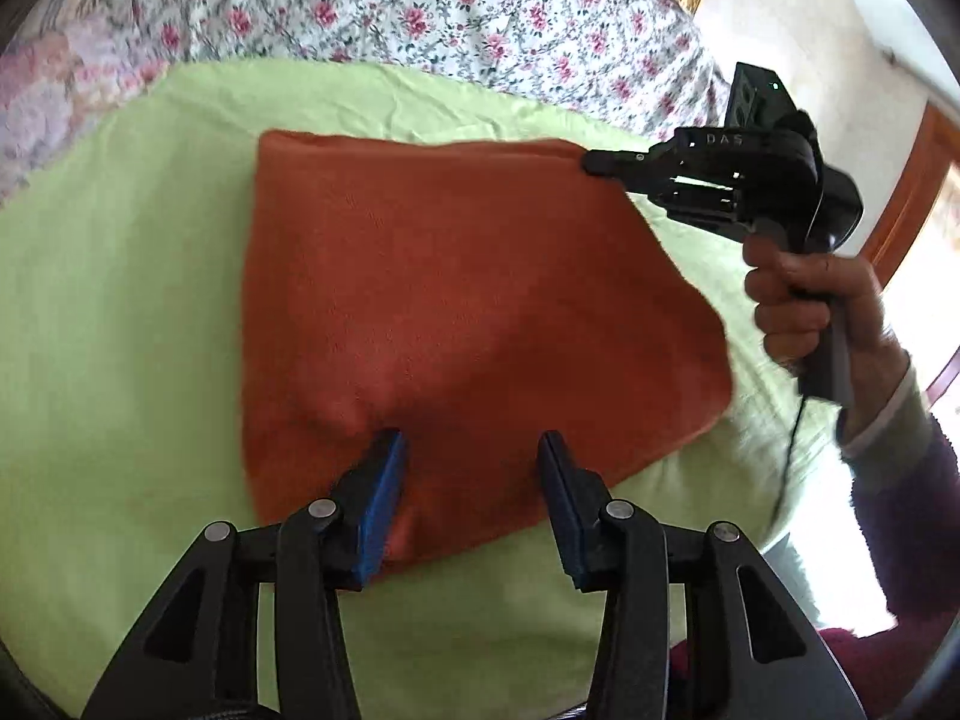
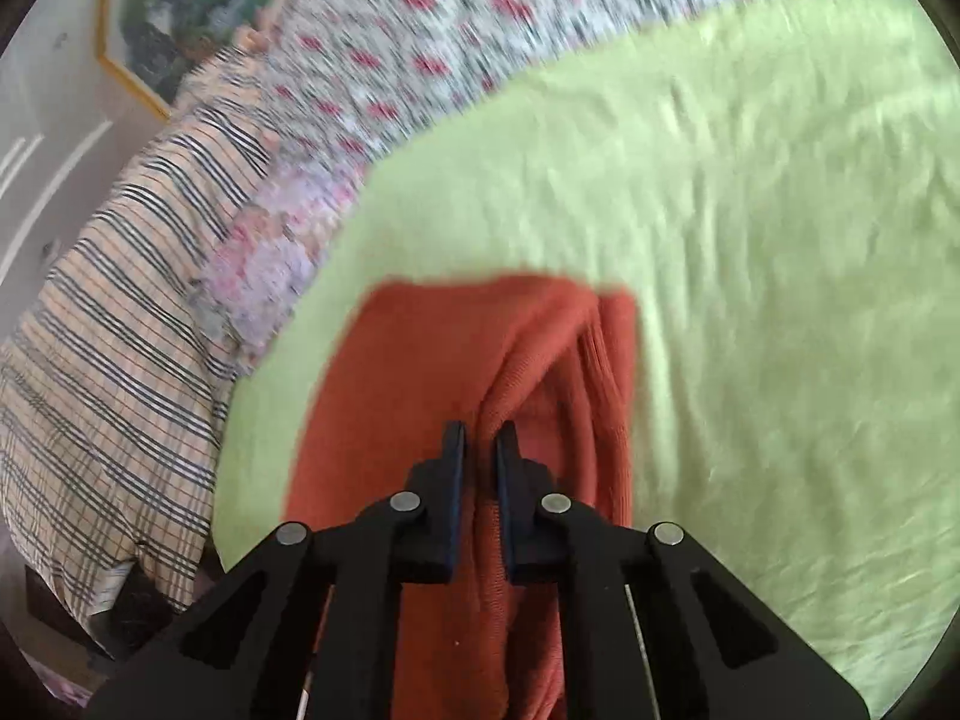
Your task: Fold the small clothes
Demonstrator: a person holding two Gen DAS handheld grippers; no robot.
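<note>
Orange garment [image 1: 456, 312] spread mid-sheet [image 1: 120, 312], far edge toward the floral cover [image 1: 420, 12], near edge toward the sheet's near edge. Right gripper [image 2: 480, 438] pinching a ridge of knit at the far right corner, fingers nearly pressed together with cloth between them; likely held so to carry that corner over for a fold. Blur in the right wrist view, so probably mid-swing. Right hand [image 1: 804, 300] wrapped round the handle, gripper levelled, tip pointing left along the far edge. Left gripper [image 1: 474, 450] low over the near edge, fingers spread wide with nothing between them; left pad [image 1: 384, 480] seems to press on the fabric, perhaps pinning it against the pull, though contact cannot be confirmed. Checked pillow [image 2: 120, 312] beyond the sheet's left edge, well apart.
</note>
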